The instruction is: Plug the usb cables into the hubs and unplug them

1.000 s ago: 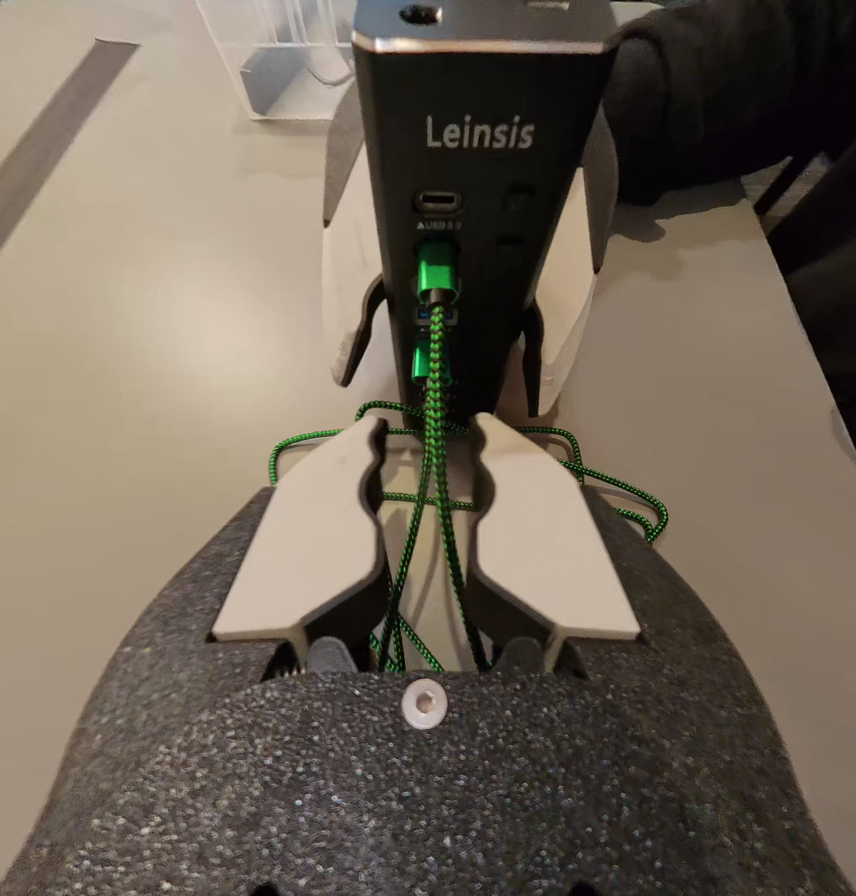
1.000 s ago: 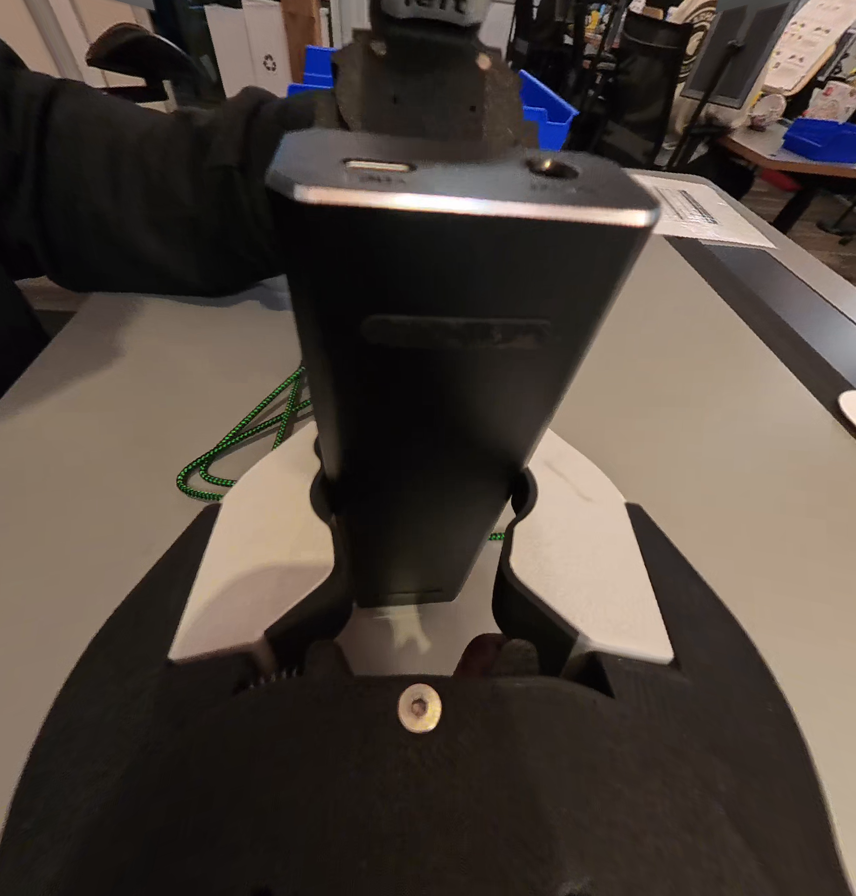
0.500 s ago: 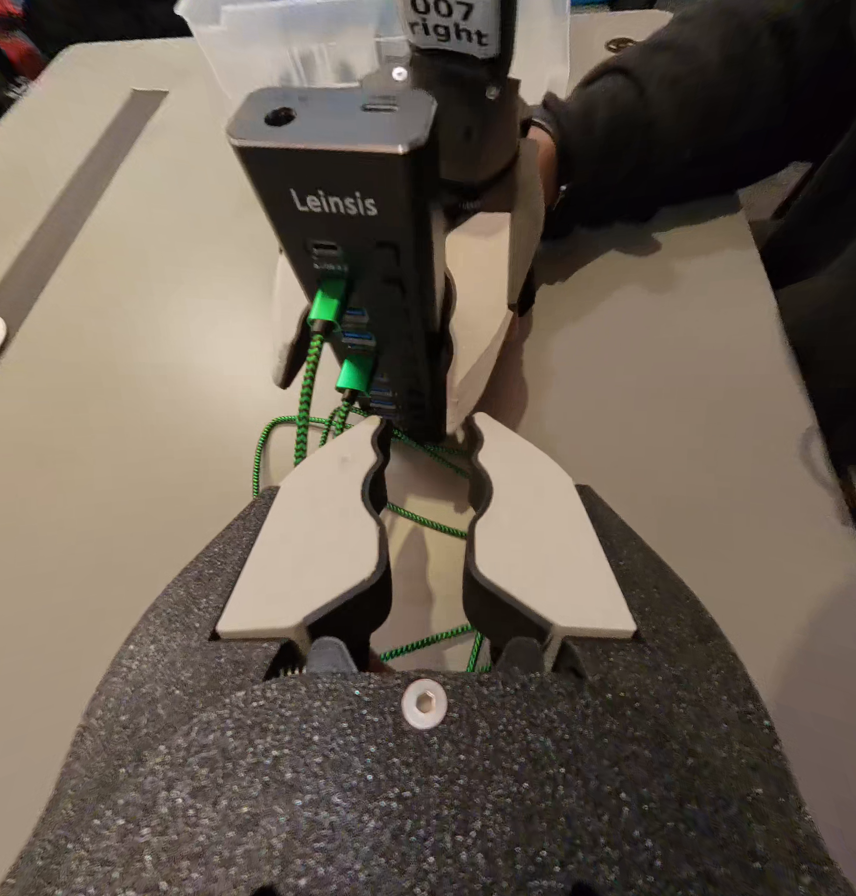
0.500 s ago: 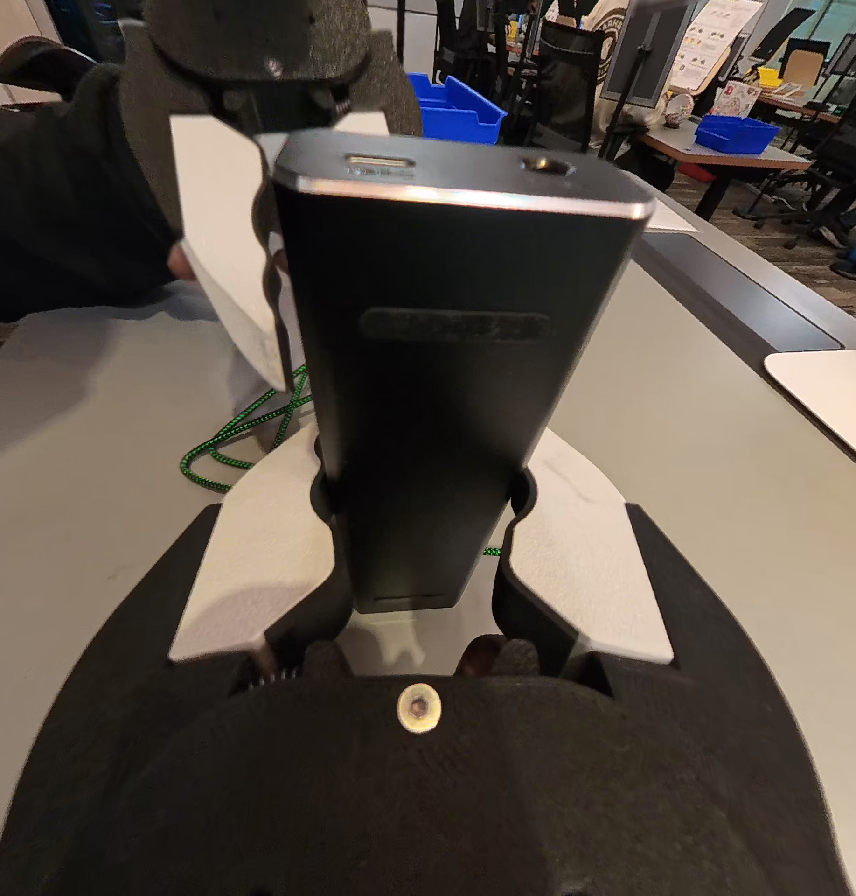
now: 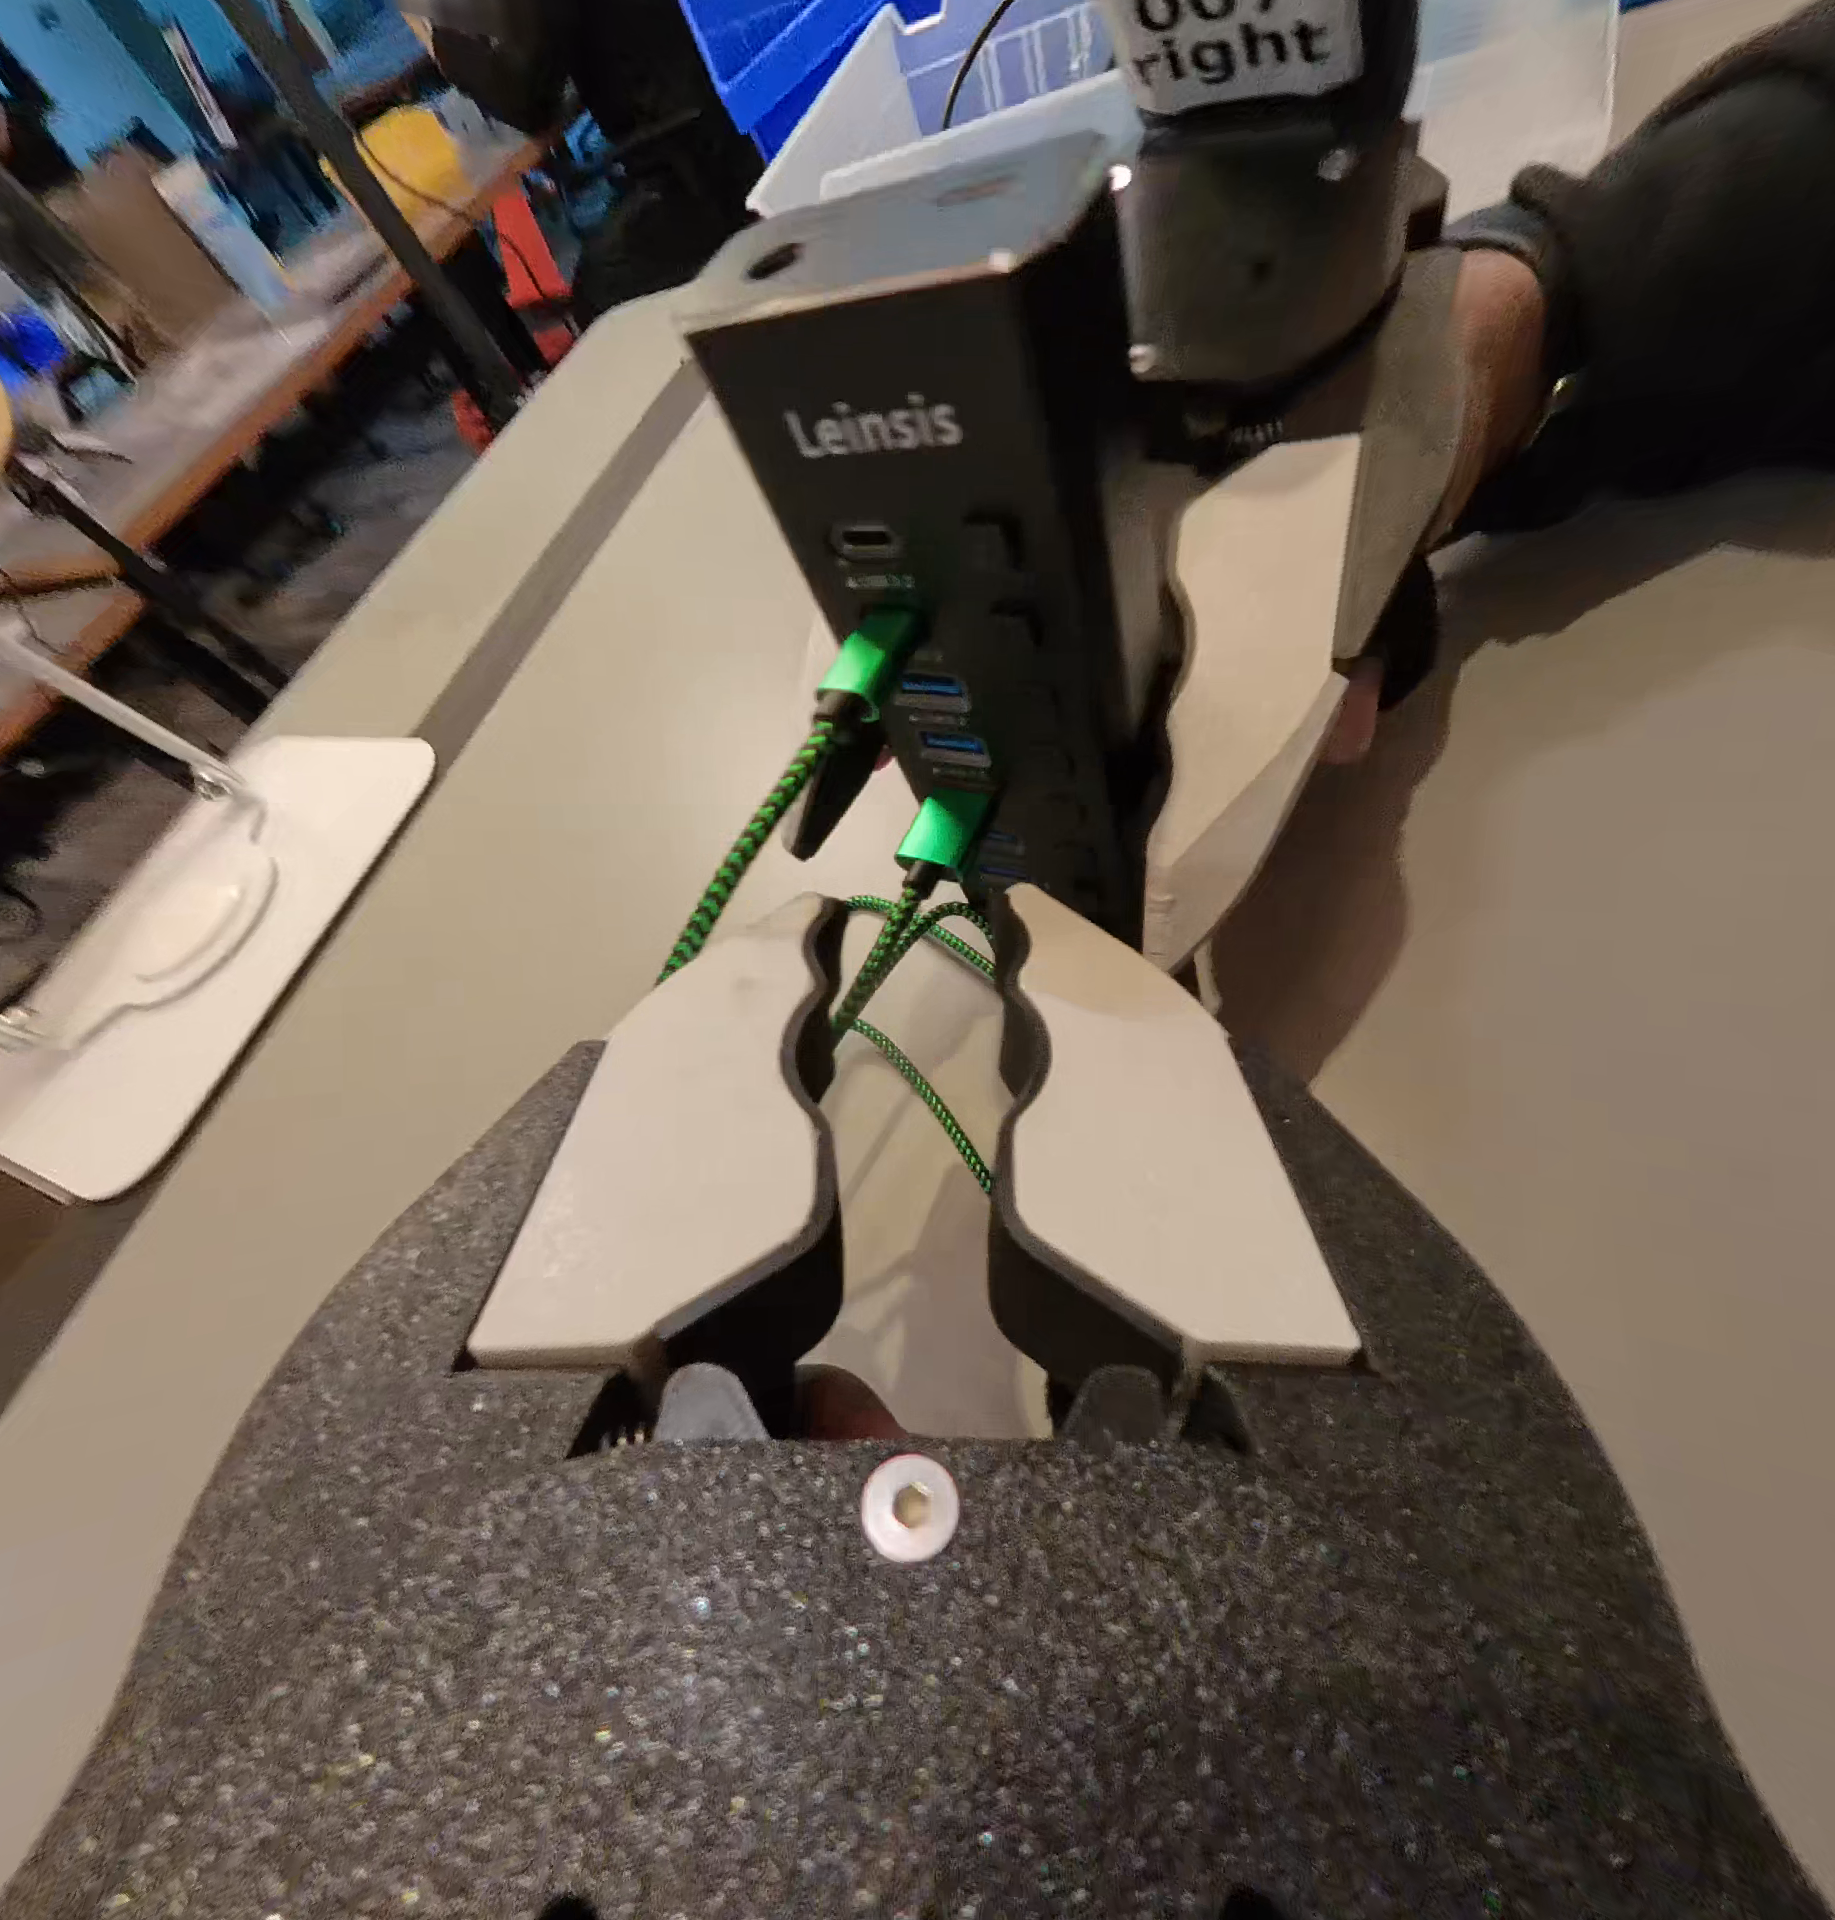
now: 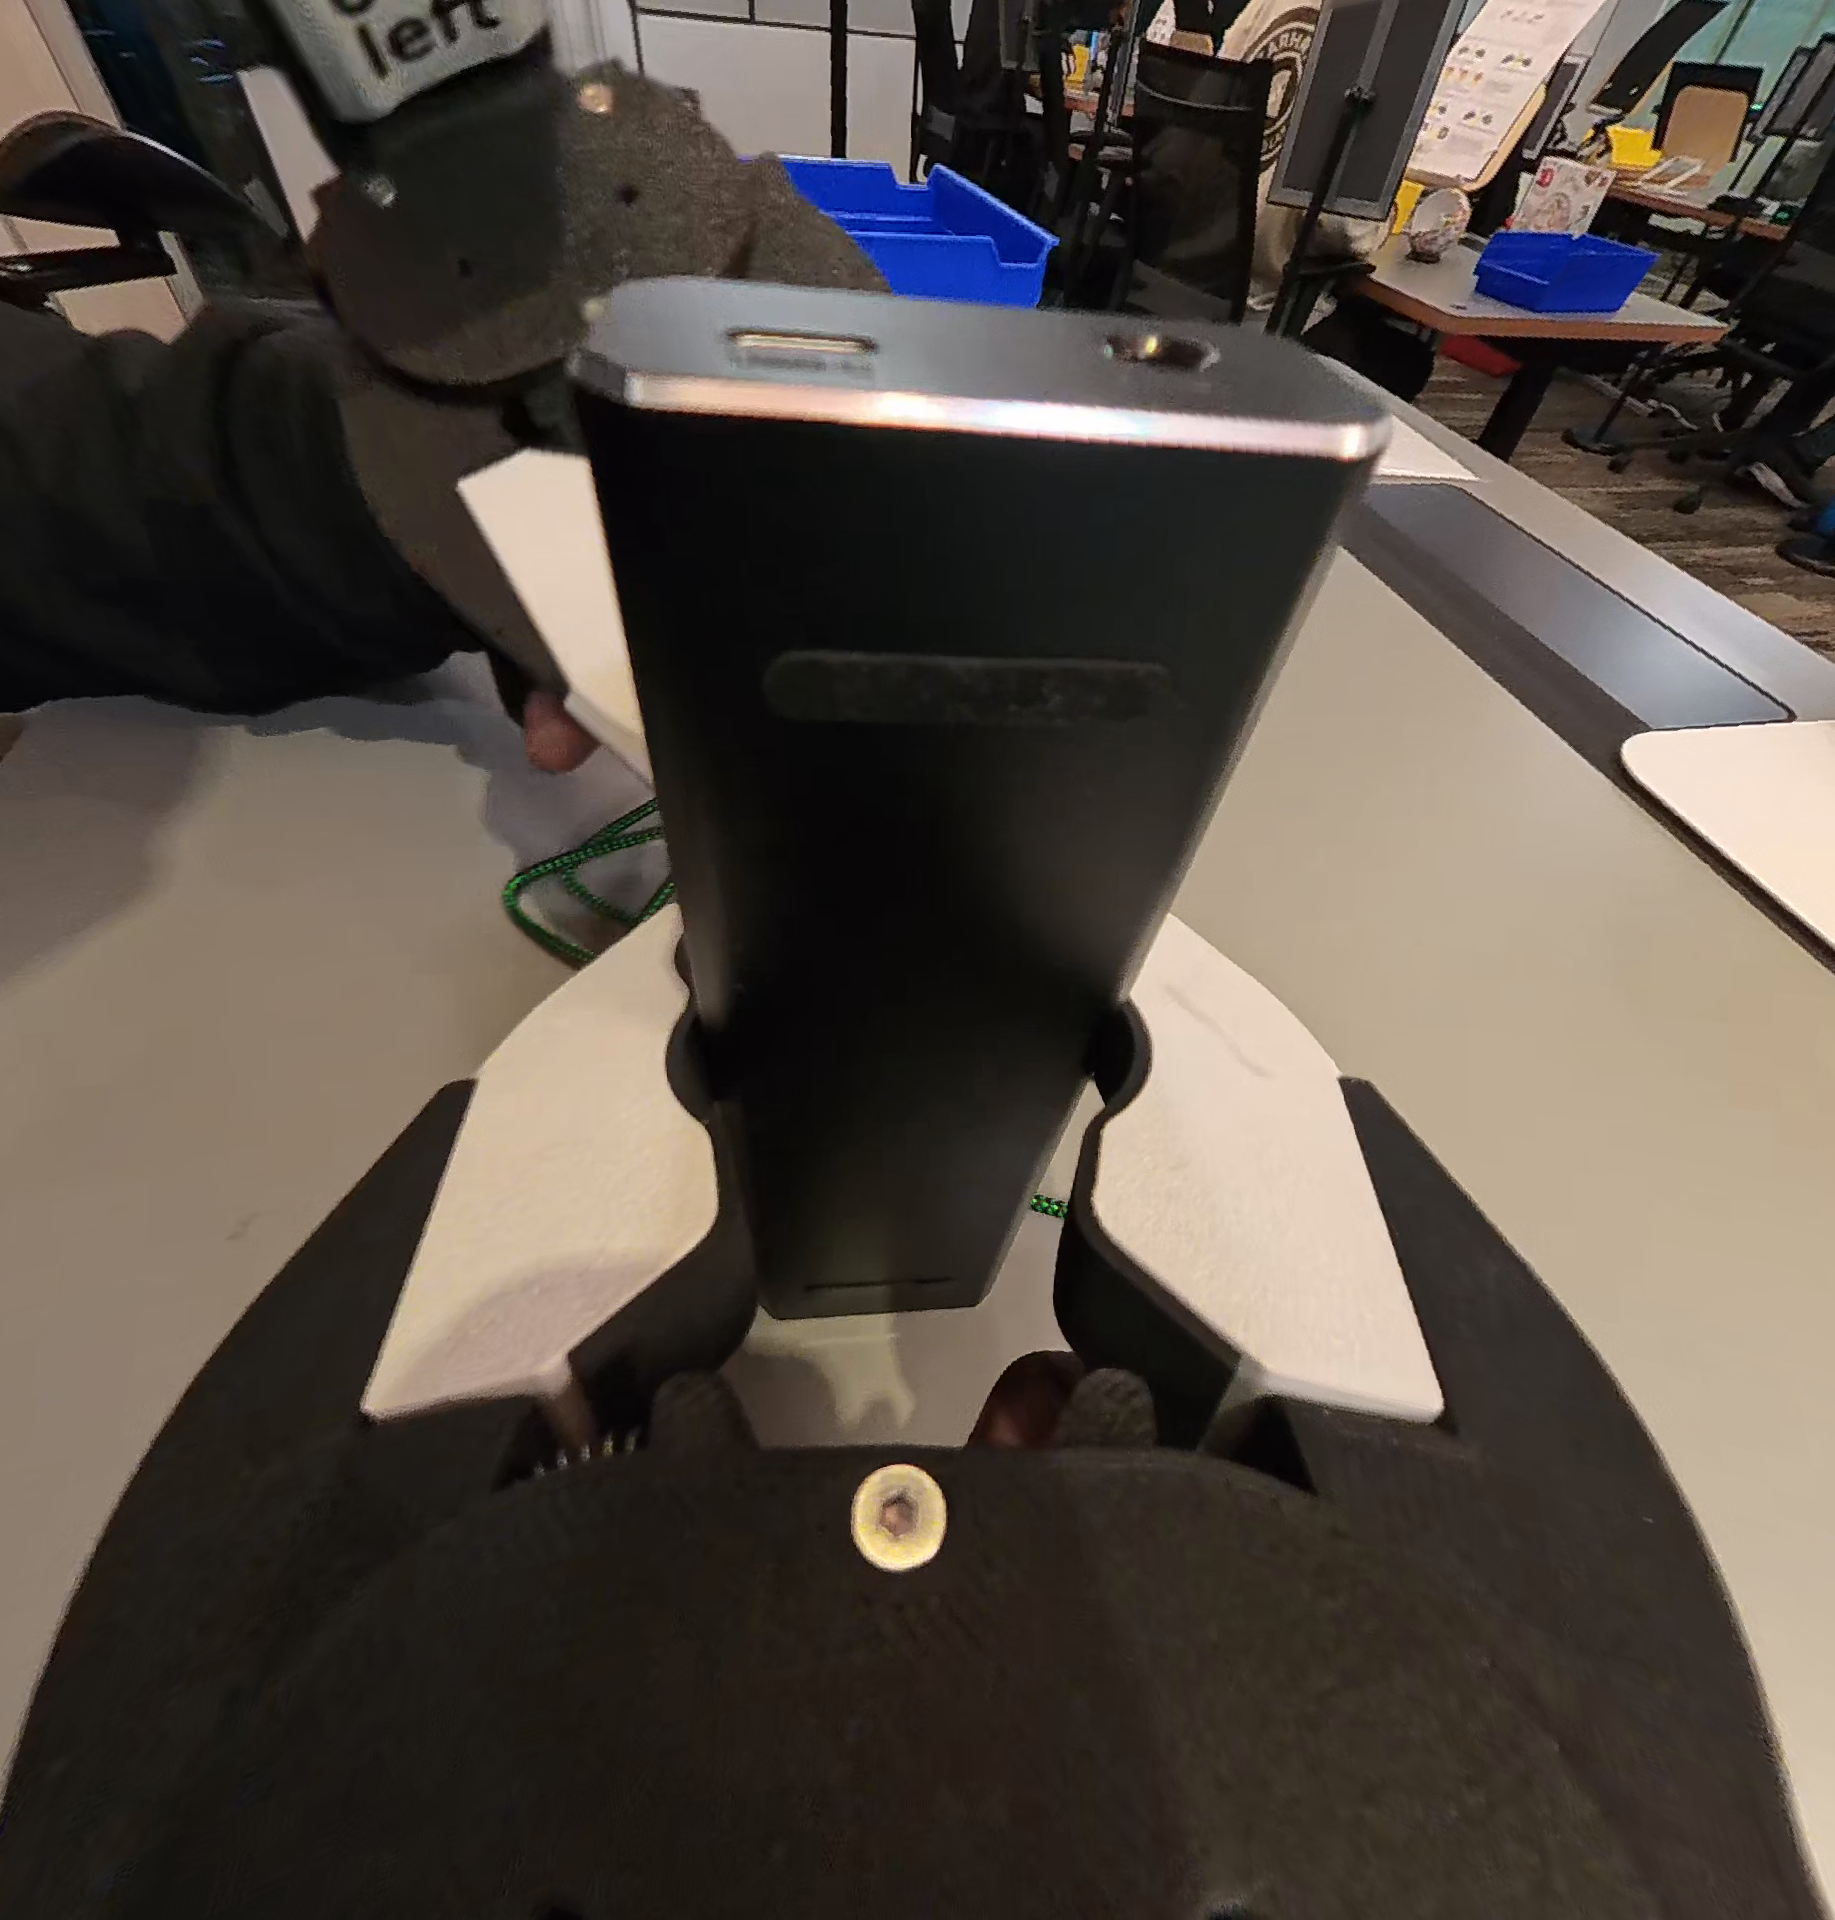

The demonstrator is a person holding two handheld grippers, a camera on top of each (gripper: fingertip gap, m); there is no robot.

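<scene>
Above the grey desk (image 6: 1412, 831), the right tool (image 6: 908, 1049) pinches the black USB hub (image 6: 954, 779) upright. Two green braided cables (image 5: 897, 997) sit plugged into the hub. The left tool (image 5: 908, 935) is spread, gripping nothing.

Grey table (image 6: 1412, 883) w/ dark strip (image 6: 1578, 603) along far edge. White pad (image 6: 1775, 810) at its side. Behind: blue bins (image 6: 934, 239), black chairs (image 6: 1193, 177), wood-edged desk (image 6: 1557, 301) w/ another blue bin (image 6: 1562, 270); wood-look floor (image 6: 1661, 520).

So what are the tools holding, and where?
The right tool grips the hub by its sides, near the bottom end. The left tool holds nothing.
</scene>
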